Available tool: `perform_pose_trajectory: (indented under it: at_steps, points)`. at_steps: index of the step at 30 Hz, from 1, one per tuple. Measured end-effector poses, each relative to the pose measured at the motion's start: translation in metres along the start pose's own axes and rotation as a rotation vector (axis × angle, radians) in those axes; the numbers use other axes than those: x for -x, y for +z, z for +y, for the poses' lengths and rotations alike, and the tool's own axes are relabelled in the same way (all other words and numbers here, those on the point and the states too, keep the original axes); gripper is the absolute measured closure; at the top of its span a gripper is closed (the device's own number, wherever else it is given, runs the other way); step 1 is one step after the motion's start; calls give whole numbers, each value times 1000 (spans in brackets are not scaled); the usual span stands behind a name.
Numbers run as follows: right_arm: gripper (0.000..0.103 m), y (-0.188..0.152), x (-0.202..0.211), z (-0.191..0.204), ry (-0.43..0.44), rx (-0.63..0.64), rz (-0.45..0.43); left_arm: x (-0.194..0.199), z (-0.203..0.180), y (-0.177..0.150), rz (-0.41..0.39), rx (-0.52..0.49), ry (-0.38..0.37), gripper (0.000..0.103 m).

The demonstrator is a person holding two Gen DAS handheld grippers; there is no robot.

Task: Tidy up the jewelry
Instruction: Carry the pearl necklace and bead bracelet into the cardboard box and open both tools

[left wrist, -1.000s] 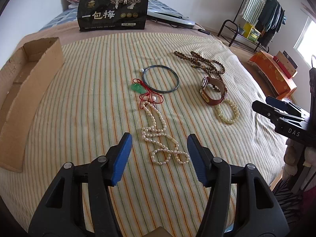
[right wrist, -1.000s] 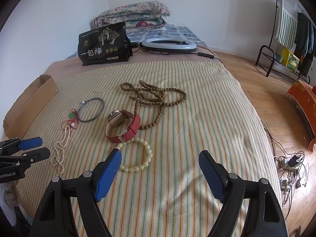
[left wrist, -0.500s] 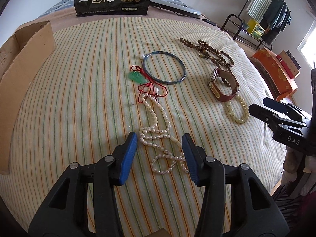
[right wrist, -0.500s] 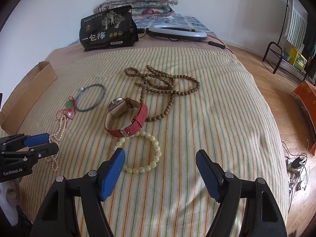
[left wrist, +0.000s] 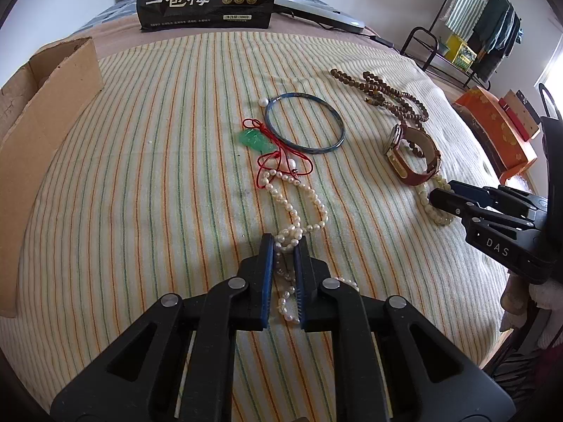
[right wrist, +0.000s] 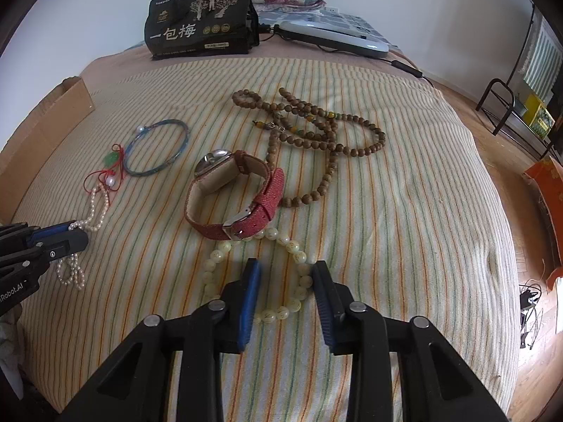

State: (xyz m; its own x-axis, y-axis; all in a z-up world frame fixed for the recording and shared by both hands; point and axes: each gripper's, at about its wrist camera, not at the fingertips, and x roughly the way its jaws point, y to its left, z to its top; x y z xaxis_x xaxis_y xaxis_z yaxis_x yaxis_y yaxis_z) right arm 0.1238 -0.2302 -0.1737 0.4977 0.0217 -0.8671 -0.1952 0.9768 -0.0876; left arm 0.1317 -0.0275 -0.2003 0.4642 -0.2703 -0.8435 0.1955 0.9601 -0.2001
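The step in hand looks like the first pickup. The left gripper (left wrist: 284, 246), low in the centre of its frame, has its blue pads nearly together with a bunch of the pearl necklace (left wrist: 299, 207) pinched between them; the rest of the strand trails up the striped blanket (left wrist: 140, 176) to a red cord (left wrist: 281, 156) and green pendant (left wrist: 254, 139). In its own view, the right gripper (right wrist: 286, 277) sits at lower centre, fingers partly open, straddling the near arc of the pale bead bracelet (right wrist: 295, 246) but not clamped on it.

Next, I judge, the left needs a slow lift so the loose strand follows without snagging the cord, then a carry to the cardboard box (left wrist: 42, 112) at the left edge, probably the place for it. The right needs to close on the bracelet beads.

In the way: the red cord lies across the blue bangle (left wrist: 304, 123), so both may drag. The red-strapped watch (right wrist: 239, 193) touches the bracelet's far side, and the brown wooden beads (right wrist: 316, 130) lie just beyond. A black bag (right wrist: 200, 24) stands at the top.
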Motion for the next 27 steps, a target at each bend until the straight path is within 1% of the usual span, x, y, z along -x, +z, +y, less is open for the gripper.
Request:
perform_pose_trajectory:
  at_steps: [2,4,8,10,20,27]
  points:
    - [88,-2,1,4,6,19,-2,1,0,0,-1,0,-3,97]
    - [96,-2,3,4,24,16,0,4,0,-1,1,4,-10,98]
    - [98,-3,11,-1,77,-13,-6,12,2,-2,-1,18,-25,98]
    - [98,-3,17,-2,86,-19,-21,19,2,-2,-15,20,-30,98]
    - [98,-2,64,-10,156,-78,-140,66,9,5,-121,40,-49,98]
    - [98,2,89,-6,176,-92,-206,93,13,10,-182,52,-58,98]
